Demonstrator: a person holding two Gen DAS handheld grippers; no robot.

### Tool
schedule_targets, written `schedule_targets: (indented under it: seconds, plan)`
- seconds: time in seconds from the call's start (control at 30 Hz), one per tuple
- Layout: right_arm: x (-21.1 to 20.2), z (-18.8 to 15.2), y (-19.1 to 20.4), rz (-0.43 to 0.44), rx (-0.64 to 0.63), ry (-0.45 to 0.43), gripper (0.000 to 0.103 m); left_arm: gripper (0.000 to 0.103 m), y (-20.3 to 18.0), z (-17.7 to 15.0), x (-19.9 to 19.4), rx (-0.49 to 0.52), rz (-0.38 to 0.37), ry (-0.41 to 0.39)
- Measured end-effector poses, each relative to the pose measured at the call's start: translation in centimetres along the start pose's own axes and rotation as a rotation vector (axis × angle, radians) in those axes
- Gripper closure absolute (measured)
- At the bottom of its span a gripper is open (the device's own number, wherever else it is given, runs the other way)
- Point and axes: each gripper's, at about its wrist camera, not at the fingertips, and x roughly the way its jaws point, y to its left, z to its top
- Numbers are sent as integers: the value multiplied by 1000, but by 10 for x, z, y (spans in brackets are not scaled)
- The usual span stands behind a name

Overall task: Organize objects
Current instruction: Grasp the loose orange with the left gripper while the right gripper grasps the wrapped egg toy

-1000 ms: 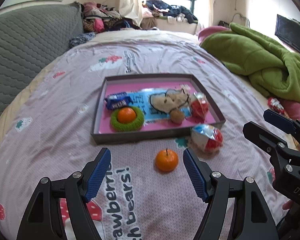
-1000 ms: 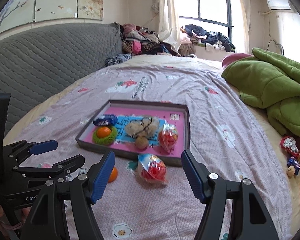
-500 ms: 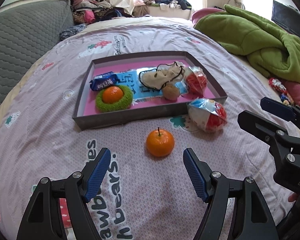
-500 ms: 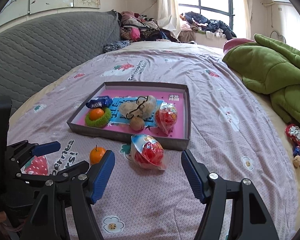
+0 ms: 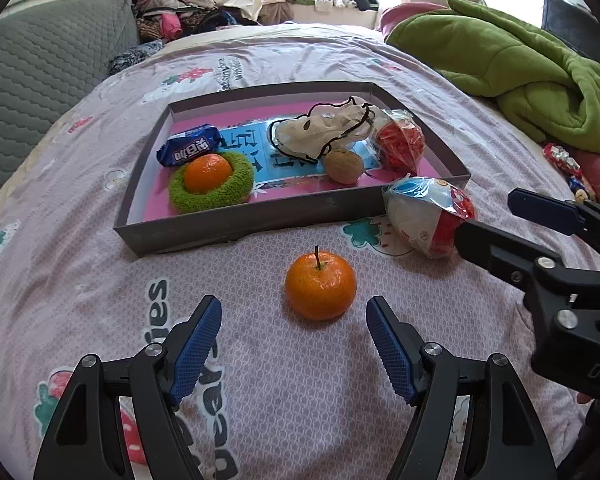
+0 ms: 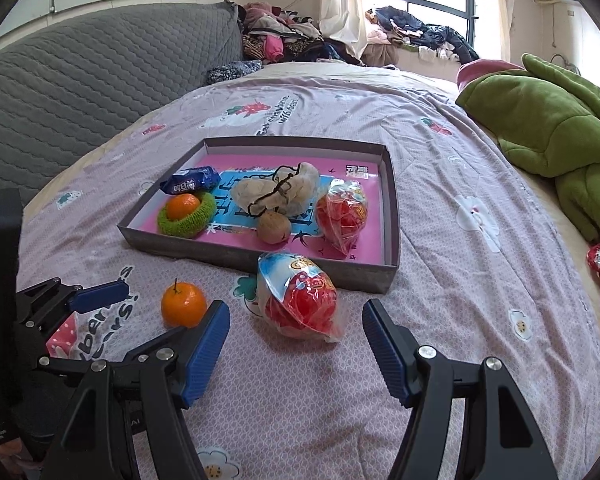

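Left wrist view: left gripper (image 5: 293, 344) spread wide and empty, the orange (image 5: 320, 285) on the bedsheet (image 5: 80, 288) just ahead between its fingers, the tray (image 5: 236, 229) beyond; being round on soft bedding, the orange could roll off if one finger nudges it first. Right wrist view: right gripper (image 6: 295, 344) likewise released and empty, the snack bag (image 6: 300, 296) just ahead, its slick crinkled film liable to slip. Only this view shows the bag whole and the tray's bare right side.
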Motion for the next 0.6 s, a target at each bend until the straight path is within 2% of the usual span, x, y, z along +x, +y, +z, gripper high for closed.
schedule_targets:
  seconds: [0.6]
  plan:
    - [49,5,-4,-11,-4,56,35,27,6,8,29,-9,-30,8]
